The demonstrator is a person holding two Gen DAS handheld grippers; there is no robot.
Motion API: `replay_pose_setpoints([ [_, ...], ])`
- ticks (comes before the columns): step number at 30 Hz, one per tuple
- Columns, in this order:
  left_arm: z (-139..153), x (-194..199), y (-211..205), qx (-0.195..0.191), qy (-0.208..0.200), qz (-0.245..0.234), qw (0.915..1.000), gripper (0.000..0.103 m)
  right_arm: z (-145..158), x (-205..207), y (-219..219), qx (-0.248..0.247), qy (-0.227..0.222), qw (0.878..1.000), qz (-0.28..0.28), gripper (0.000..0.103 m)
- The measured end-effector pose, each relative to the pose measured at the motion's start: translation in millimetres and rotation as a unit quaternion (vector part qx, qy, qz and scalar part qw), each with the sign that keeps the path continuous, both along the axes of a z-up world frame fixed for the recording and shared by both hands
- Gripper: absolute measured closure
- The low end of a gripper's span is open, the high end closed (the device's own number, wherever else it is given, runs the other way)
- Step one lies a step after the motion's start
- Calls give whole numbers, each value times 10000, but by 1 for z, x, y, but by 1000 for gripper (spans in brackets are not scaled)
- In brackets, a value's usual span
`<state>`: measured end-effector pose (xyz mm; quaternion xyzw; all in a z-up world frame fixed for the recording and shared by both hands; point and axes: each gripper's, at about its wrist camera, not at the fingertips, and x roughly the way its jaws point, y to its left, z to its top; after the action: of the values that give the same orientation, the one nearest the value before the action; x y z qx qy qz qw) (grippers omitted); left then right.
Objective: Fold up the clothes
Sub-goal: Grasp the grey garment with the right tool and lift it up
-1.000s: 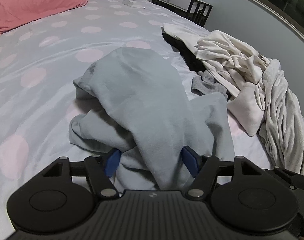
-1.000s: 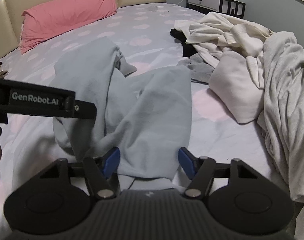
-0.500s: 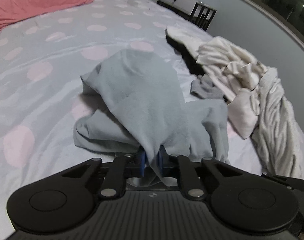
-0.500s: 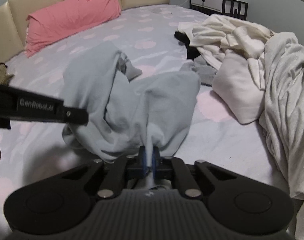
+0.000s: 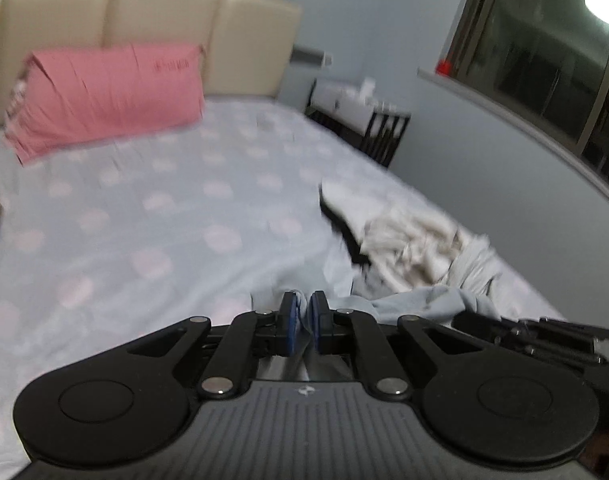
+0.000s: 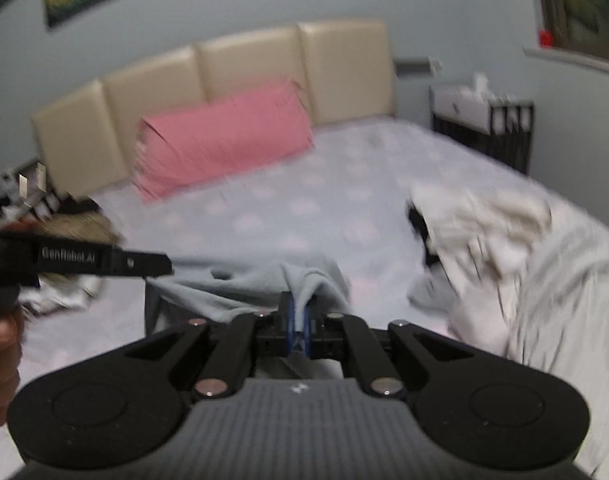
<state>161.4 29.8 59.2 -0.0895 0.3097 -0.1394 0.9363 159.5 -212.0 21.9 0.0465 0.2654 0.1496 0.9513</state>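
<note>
A light blue-grey garment (image 6: 240,292) hangs stretched between my two grippers above the bed. My left gripper (image 5: 303,314) is shut on one part of the garment (image 5: 416,300), with cloth pinched between its blue pads. My right gripper (image 6: 298,322) is shut on another part, with cloth draping over its blue pads. The left gripper's body (image 6: 100,260) shows at the left of the right wrist view. Most of the garment hangs below both cameras, out of sight. Both views are blurred by motion.
A pile of cream, white and grey clothes (image 6: 504,248) lies on the right side of the polka-dot bed (image 5: 144,208). A pink pillow (image 5: 104,96) leans on the beige headboard (image 6: 224,80). A black nightstand (image 6: 484,128) stands far right. More clothes (image 6: 68,240) lie at left.
Both grippers closed on the blue-grey garment, then lifted it off the bed. Both cameras now tilt up toward the headboard and wall.
</note>
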Motion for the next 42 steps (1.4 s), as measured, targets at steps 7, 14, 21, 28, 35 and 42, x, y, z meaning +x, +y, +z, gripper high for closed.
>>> replay_pose_setpoints([
  [7,101,-83,39,377,-912,486,9939,103,93,-46,27,404,-736,9948,582,98],
  [14,147,-144,56,667,-1121,518,9901,103,158,-94,66,436,-1160,9851,1196,98],
  [21,131,-192,21,957,-1388,-8,9857,36,218,-136,99,208,-1665,9715,1676,98],
  [28,130,-204,6,789,-1480,-151,9857,46,257,-166,116,73,-1902,9603,2038,100],
  [35,156,-213,32,758,-1669,139,9830,98,278,-181,126,216,-2081,9496,2334,100],
  [42,233,-249,78,864,-2415,685,9641,98,332,-204,125,661,-2753,9230,2607,101],
])
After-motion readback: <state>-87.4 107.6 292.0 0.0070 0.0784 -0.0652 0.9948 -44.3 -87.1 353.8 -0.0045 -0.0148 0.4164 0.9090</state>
